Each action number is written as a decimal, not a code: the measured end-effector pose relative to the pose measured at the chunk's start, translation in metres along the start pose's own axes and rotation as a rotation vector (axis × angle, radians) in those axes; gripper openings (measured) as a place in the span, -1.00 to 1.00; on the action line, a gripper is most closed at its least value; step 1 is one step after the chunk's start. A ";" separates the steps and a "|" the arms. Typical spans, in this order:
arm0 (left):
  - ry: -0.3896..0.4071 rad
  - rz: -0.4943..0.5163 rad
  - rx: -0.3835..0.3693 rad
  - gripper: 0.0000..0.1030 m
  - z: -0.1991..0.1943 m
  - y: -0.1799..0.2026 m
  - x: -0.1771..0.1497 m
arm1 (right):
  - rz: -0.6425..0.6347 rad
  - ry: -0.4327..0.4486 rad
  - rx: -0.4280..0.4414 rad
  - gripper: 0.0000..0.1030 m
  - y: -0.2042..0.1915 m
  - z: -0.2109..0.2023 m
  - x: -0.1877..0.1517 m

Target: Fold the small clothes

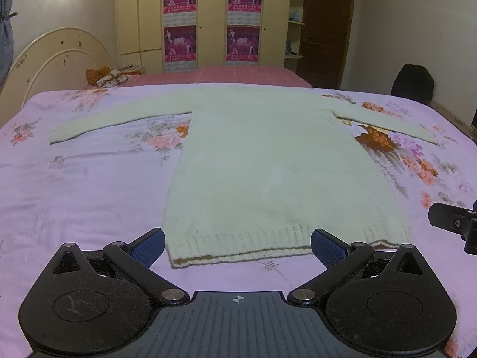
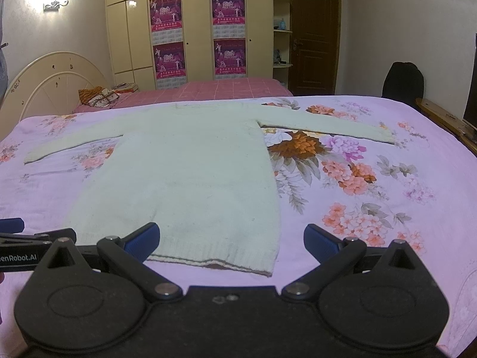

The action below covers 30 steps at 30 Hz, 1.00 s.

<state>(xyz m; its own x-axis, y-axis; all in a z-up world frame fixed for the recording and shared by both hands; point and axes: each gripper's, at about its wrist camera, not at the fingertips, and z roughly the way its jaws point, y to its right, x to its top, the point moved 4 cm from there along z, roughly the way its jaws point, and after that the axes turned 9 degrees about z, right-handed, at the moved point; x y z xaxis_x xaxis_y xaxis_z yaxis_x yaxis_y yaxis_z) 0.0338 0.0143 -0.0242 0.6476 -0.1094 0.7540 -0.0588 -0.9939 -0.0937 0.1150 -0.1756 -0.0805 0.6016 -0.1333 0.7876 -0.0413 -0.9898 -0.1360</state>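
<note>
Cream sweater (image 1: 268, 161) lies flat on the floral bedsheet (image 1: 83, 185), sleeves out. Left gripper (image 1: 237, 246) and right gripper (image 2: 232, 240) both spread wide at its hem. Only the right view catches "enRobot.AI" lettering.

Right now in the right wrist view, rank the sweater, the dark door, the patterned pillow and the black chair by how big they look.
1. Sweater, nearest, so inflated.
2. Dark door.
3. Black chair.
4. Patterned pillow.

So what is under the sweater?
The sweater lies flat on a floral sheet. The sheet shows all around it; the part beneath is covered, so anything there cannot be seen.
</note>
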 end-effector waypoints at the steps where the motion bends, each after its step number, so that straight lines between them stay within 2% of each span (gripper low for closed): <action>1: -0.001 0.000 0.001 1.00 0.000 0.000 0.000 | 0.000 -0.001 -0.001 0.99 -0.001 0.000 0.000; 30: -0.005 0.003 0.009 1.00 0.006 0.001 -0.002 | 0.009 -0.010 -0.005 0.99 0.001 0.004 0.000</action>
<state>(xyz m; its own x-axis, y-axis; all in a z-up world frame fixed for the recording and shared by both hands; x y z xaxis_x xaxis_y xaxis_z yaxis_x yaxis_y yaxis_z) 0.0375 0.0137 -0.0296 0.6512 -0.1125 0.7505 -0.0545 -0.9933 -0.1017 0.1182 -0.1761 -0.0835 0.6090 -0.1415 0.7805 -0.0507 -0.9889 -0.1397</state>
